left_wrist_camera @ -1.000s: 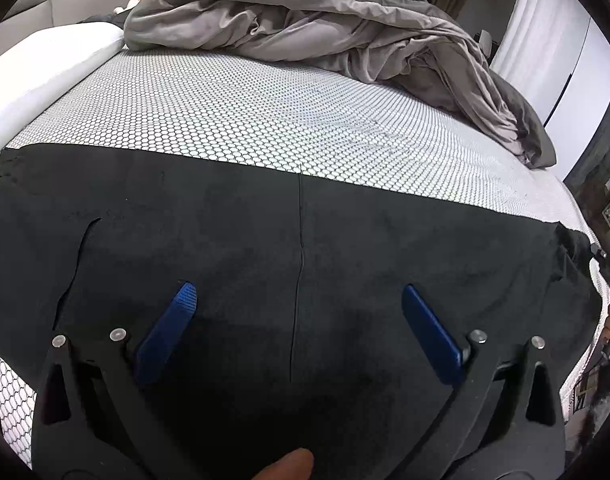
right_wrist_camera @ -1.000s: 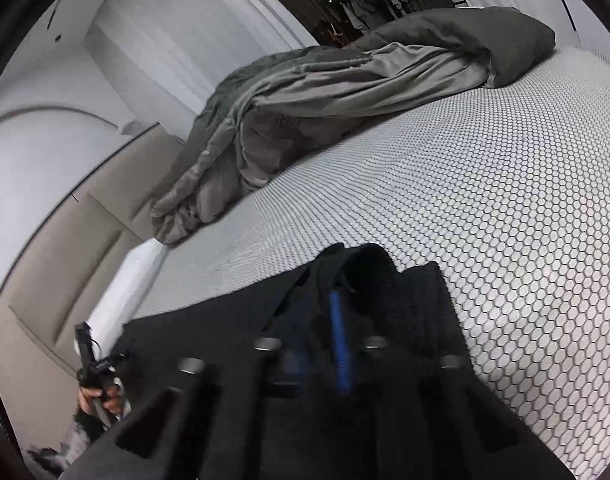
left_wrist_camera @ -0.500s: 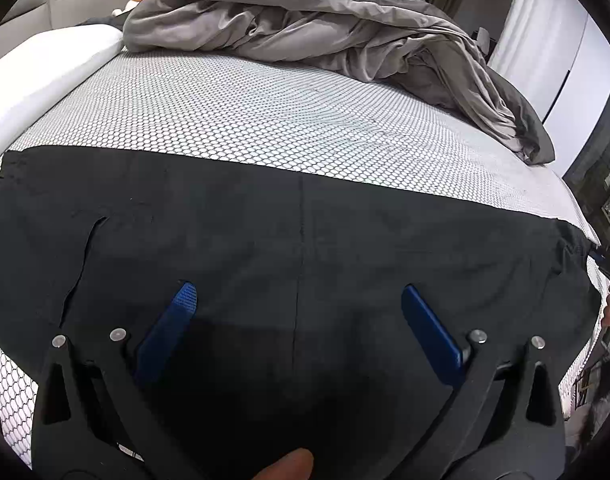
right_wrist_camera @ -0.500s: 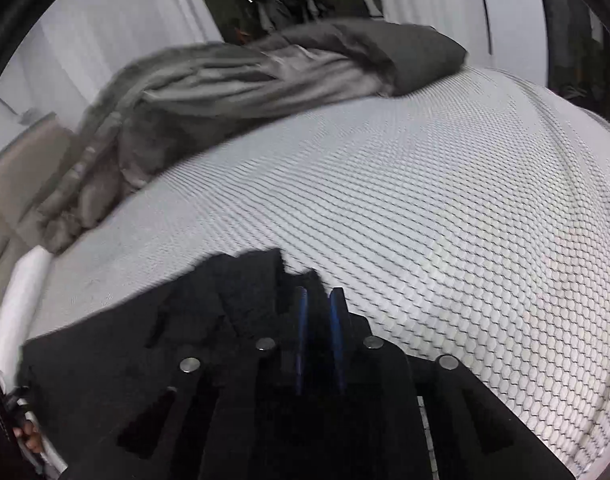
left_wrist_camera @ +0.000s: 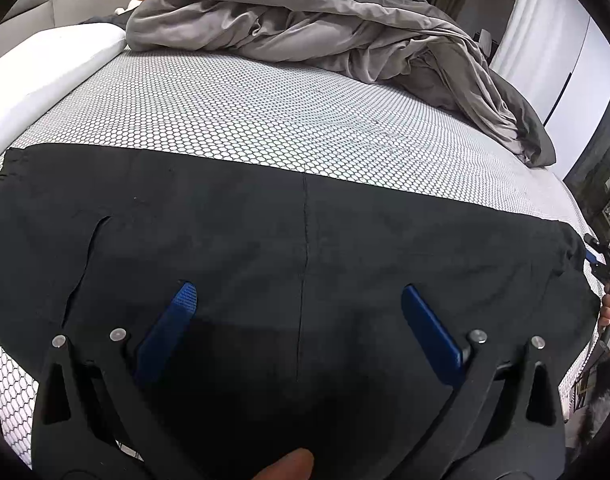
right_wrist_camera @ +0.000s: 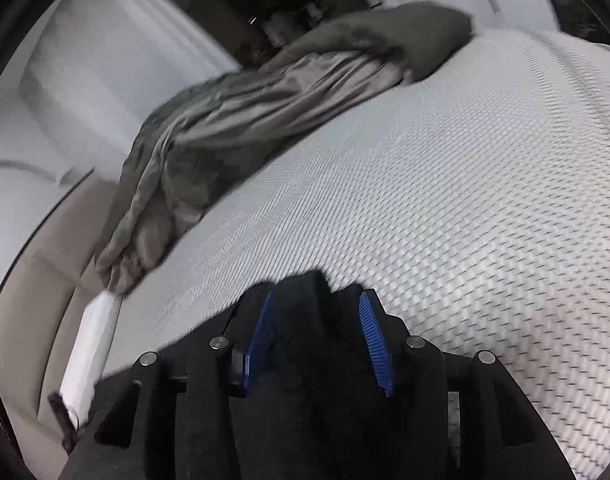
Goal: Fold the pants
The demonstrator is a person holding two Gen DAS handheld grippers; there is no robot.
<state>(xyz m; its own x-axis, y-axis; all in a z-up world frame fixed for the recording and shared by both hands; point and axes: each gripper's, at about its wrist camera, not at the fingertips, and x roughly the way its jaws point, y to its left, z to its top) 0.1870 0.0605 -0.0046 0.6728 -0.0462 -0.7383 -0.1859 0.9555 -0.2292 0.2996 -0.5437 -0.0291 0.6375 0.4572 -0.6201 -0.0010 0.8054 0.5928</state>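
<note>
Black pants (left_wrist_camera: 265,240) lie flat across the near part of the bed, with a seam down the middle. My left gripper (left_wrist_camera: 297,300) is open and hovers over the middle of the pants with nothing between its blue pads. In the right wrist view, my right gripper (right_wrist_camera: 317,312) has its blue fingers (right_wrist_camera: 373,328) parted, with a bunched end of the black pants (right_wrist_camera: 305,292) lying between them. The right gripper also shows at the far right edge of the left wrist view (left_wrist_camera: 603,252), at the pants' end.
The bed has a white honeycomb-patterned sheet (left_wrist_camera: 265,112). A crumpled grey duvet (left_wrist_camera: 325,20) lies at the far side. A white pillow (left_wrist_camera: 37,76) sits at the left. A padded headboard (right_wrist_camera: 33,300) and white wardrobe doors (left_wrist_camera: 553,40) stand around the bed.
The right gripper's fingers have opened from shut on the pants' end, and its view has swung and blurred. The left gripper has stayed open over the pants.
</note>
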